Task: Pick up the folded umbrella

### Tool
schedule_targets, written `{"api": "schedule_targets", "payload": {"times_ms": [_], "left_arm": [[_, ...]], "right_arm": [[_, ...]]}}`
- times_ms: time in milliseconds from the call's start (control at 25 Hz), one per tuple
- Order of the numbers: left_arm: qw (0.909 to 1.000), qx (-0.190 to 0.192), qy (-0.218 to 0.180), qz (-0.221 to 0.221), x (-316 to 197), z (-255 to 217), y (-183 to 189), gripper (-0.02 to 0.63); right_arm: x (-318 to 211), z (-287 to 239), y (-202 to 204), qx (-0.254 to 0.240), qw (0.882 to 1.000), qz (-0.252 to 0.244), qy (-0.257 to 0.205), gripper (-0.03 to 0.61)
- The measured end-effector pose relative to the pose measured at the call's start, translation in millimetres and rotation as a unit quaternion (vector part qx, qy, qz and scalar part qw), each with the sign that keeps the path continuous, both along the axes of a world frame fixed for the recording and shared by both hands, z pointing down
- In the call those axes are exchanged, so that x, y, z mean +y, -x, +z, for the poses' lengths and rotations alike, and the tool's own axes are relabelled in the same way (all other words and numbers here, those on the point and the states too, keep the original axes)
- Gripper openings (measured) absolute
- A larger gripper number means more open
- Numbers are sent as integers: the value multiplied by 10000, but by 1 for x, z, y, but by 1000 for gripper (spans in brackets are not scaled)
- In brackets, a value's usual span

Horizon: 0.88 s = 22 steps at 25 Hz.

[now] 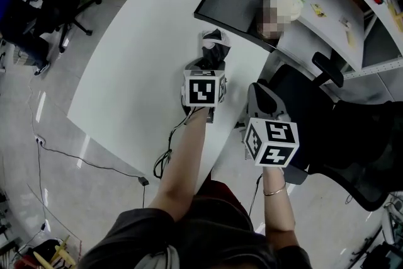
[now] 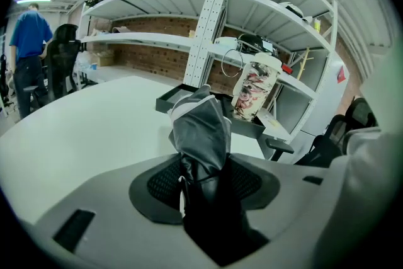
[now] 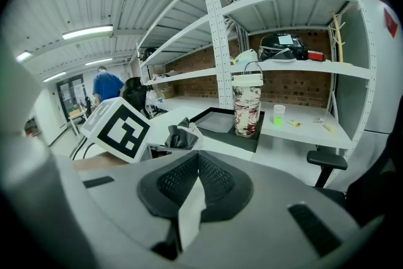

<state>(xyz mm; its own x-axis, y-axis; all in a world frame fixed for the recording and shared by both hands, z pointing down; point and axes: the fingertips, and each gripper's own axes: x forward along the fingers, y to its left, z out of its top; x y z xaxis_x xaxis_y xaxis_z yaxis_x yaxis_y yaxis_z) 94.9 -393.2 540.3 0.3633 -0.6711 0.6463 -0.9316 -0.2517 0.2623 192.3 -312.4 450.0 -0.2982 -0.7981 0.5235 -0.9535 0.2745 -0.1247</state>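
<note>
- Near the right edge of the tabletop [image 1: 135,60], the folded umbrella [image 1: 212,47] is lying lengthwise, with its pale-trimmed end pointing toward the far right corner.
- The left claw [image 1: 210,65] is reaching over that edge and is clenching the dark body of the folded umbrella [image 2: 200,135]. In the left gripper view, the fabric is filling the gap between the two mesh pads of the left claw [image 2: 203,168].
- Whether the umbrella is lifting off the tabletop cannot be told.
- The right claw [image 1: 259,97] is hanging just off the right edge, above a black office chair [image 1: 315,113]. Its jaws are pressing together, with only a thin white strip showing at the seam in the right gripper view [image 3: 197,167].
- A black tray [image 1: 228,4] is sitting at the far right corner, just beyond the umbrella, and is carrying a patterned cup [image 3: 247,110].
</note>
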Motion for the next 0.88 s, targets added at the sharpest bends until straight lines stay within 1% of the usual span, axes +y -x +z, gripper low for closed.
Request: {"api": "schedule_targets", "payload": {"times_ms": [240, 440, 680, 880], "left_arm": [[9989, 16, -454, 77, 3, -28, 5, 202], [9967, 105, -804, 75, 4, -55, 13, 202], [9926, 146, -1204, 54, 11, -85, 27, 202], [9878, 76, -1553, 117, 18, -111, 39, 202]], "right_arm": [[1, -8, 7, 7, 9999, -70, -93, 18], [0, -21, 15, 30, 9996, -165, -239, 18], [2, -40, 30, 4, 9986, -276, -455, 18], [4, -56, 42, -60, 9974, -348, -636, 18]]}}
